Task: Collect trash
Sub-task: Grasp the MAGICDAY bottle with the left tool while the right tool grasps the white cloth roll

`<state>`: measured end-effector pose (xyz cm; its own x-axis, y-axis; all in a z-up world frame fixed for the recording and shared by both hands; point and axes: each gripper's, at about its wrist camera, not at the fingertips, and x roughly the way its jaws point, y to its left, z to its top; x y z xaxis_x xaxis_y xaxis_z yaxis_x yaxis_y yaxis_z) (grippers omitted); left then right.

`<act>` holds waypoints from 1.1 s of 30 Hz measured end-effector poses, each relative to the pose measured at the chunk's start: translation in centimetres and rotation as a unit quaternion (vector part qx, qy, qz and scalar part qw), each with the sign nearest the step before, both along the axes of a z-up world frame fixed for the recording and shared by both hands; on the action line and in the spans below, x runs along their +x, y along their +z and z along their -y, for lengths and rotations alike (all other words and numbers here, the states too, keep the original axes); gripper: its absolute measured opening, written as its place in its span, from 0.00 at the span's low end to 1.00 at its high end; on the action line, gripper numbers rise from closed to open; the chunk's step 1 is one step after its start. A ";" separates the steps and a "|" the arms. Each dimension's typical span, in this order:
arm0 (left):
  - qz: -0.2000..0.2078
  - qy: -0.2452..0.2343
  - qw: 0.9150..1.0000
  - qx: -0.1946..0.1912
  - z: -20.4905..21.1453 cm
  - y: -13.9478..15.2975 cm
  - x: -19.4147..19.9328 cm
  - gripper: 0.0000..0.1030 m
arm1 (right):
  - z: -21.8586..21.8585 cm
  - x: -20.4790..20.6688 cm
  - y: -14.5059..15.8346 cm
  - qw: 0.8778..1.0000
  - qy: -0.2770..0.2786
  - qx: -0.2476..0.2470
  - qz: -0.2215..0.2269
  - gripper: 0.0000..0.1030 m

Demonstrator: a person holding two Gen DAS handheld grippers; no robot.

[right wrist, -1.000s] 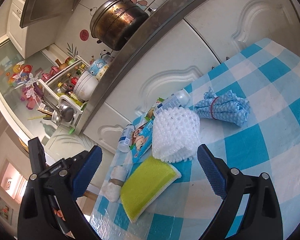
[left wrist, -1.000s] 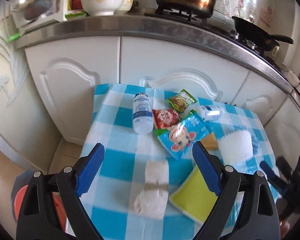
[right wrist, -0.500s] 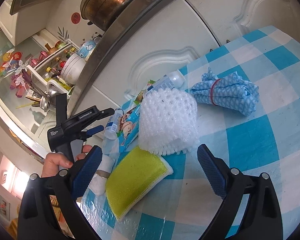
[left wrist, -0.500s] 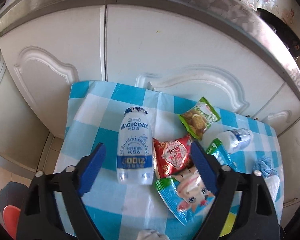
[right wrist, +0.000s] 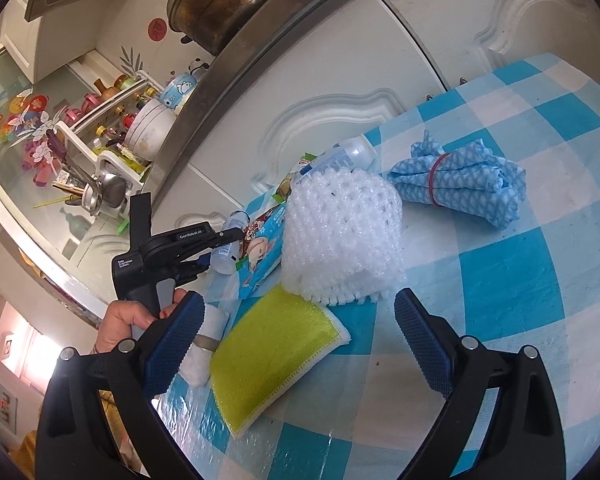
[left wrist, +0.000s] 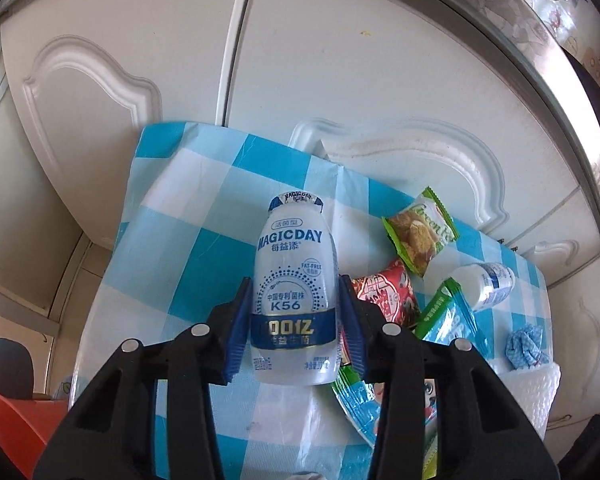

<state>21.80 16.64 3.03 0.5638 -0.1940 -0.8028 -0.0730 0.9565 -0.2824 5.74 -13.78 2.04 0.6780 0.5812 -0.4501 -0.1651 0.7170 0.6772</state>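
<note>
A white MAGICDAY bottle (left wrist: 294, 292) lies on the blue checked tablecloth (left wrist: 188, 216). My left gripper (left wrist: 296, 320) is shut on its lower body, one blue pad on each side. Beside it lie a green snack wrapper (left wrist: 418, 234), a red wrapper (left wrist: 384, 294), a blue cartoon wrapper (left wrist: 444, 320) and a small white bottle (left wrist: 486, 286). My right gripper (right wrist: 296, 340) is open and empty, above a yellow sponge (right wrist: 272, 350). The left gripper with the bottle (right wrist: 230, 250) also shows in the right wrist view.
A white foam net (right wrist: 342, 238), a rolled blue cloth (right wrist: 460, 182) and a white tissue roll (right wrist: 206, 340) lie on the table. White cabinet doors (left wrist: 340, 80) stand just behind the table. A red stool (left wrist: 8, 432) sits at the lower left.
My left gripper moved forward and down over the table and closed on the MAGICDAY bottle. The right gripper moved only a little and stayed open.
</note>
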 end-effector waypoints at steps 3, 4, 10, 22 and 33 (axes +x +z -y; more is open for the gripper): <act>0.002 -0.003 1.000 -0.010 0.0 -0.1 -1.4 0.42 | -0.1 -0.1 0.2 1.000 0.005 0.001 0.006 0.92; 0.002 -0.004 1.000 -0.012 -0.1 -0.2 -1.9 0.42 | -0.2 -0.2 0.3 1.000 0.005 0.000 0.009 0.92; 0.007 0.001 0.999 -0.045 0.3 -0.6 -6.5 0.42 | -0.5 -0.5 0.7 1.000 0.009 -0.005 0.019 0.92; 0.067 0.028 0.993 -0.090 0.3 0.7 -14.7 0.42 | -3.4 -2.6 0.8 0.997 0.070 -0.009 0.036 0.92; 0.104 0.070 0.990 -0.071 -4.1 3.0 -20.4 0.42 | -11.8 -6.6 1.0 0.978 0.196 -0.056 0.039 0.74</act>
<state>1.37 20.73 6.08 0.7439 -0.2042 -0.6363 -0.1281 0.8910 -0.4356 -0.87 -1.93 3.04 0.4481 0.7534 -0.4813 -0.4907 0.6573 0.5720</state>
